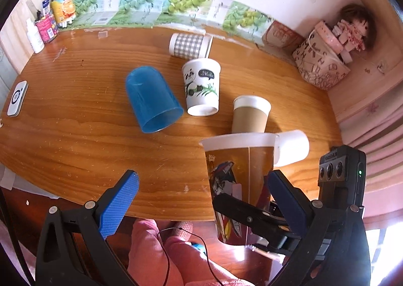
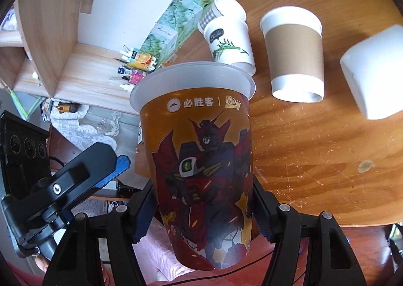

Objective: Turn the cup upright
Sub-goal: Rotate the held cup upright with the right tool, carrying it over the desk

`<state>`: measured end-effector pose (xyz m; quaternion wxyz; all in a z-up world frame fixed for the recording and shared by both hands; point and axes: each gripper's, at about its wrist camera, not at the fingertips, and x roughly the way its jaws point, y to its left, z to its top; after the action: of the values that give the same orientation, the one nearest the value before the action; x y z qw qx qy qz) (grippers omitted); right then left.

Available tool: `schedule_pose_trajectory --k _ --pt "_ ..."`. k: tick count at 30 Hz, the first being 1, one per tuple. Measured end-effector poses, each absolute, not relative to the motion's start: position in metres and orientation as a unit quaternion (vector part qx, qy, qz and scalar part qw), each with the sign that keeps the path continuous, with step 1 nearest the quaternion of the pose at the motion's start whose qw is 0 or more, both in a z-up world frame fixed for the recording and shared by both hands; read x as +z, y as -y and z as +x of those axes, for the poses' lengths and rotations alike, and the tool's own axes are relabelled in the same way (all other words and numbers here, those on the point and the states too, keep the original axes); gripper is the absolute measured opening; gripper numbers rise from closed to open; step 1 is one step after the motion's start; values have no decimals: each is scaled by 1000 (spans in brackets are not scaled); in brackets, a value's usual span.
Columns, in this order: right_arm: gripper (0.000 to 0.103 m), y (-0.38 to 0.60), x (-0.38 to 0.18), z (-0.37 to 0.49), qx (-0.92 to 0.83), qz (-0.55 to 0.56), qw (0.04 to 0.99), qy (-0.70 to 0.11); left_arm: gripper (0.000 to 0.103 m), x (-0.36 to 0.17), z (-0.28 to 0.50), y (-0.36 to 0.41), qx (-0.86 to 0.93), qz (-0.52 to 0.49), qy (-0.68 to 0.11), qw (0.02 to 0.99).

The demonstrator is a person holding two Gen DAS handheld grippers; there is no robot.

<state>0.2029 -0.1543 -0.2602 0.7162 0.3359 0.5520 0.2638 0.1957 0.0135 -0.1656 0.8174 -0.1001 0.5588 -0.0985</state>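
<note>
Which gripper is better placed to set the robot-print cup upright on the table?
Right. The right gripper already clamps the robot-print cup near the table edge; the left gripper is open, holding nothing.

The held cup (image 2: 201, 160) is amber with a red-and-navy robot print (white rim), while the table (image 1: 75, 134) carries a blue tumbler (image 1: 151, 99), a panda-printed white cup (image 1: 201, 87), a grey gingham cup (image 1: 189, 45) and a brown-sleeved white cup (image 1: 250, 114).
</note>
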Motion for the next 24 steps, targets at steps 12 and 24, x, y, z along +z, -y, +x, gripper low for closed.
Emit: schedule_pose_trajectory --k 12,24 --pt "68 133 -289 210 204 372 718 -552 102 -194 224 -26 -157 -64 -597 784" --pt "69 116 -295 222 150 358 732 -560 102 -211 256 -36 -191 -32 -624 757"
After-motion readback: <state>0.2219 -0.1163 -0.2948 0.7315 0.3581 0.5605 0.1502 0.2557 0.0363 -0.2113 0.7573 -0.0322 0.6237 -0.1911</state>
